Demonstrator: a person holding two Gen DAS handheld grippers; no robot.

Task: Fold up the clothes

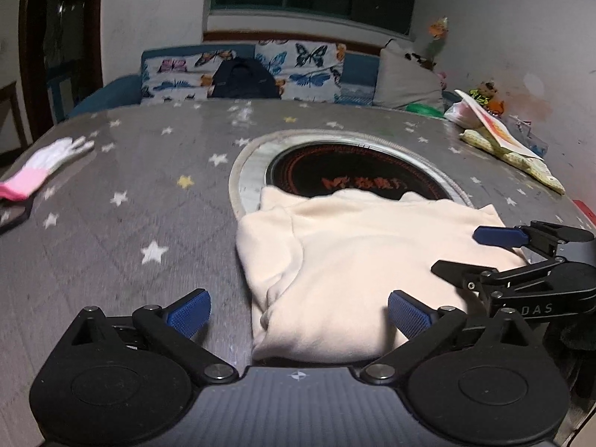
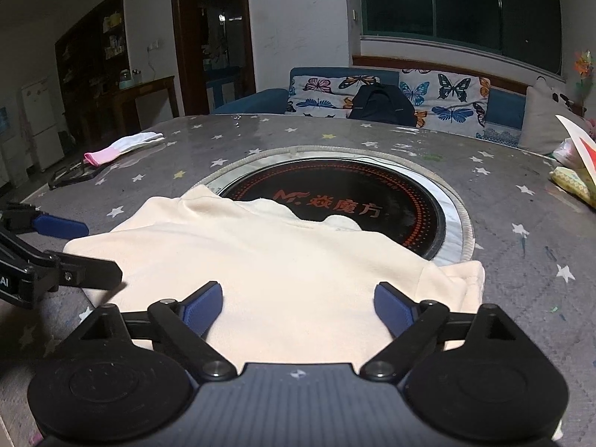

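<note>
Both of your grippers stand spread wide and empty over the near edge of the table: your left gripper (image 1: 300,314) straddles the left border of the cream garment (image 1: 357,272), and your right gripper (image 2: 298,307) hangs over its near middle, nothing between the blue pads (image 2: 203,309) of either.

The garment lies already folded into a rough rectangle on the star-printed tablecloth (image 1: 111,205), its far edge lapping onto the round cooktop (image 2: 409,201) set into the table. It looks soft, thick and light, a fleecy knit that should sag and slide rather than hold a crease; take it at the doubled edges or corners, where the layers stack, so that the pinch catches all of them. The near right corner (image 2: 465,279), where a flap juts out, looks the loosest.

The near hem is cut off behind both gripper bodies, and what the bumps at the far edge are, collar or sleeve, you cannot tell from here. The left view is smeared, so the folds at its left border are hard to read.

Farther out lie a pink-cuffed glove (image 2: 123,145) and, beyond the table, a butterfly-print sofa (image 2: 428,93).
</note>
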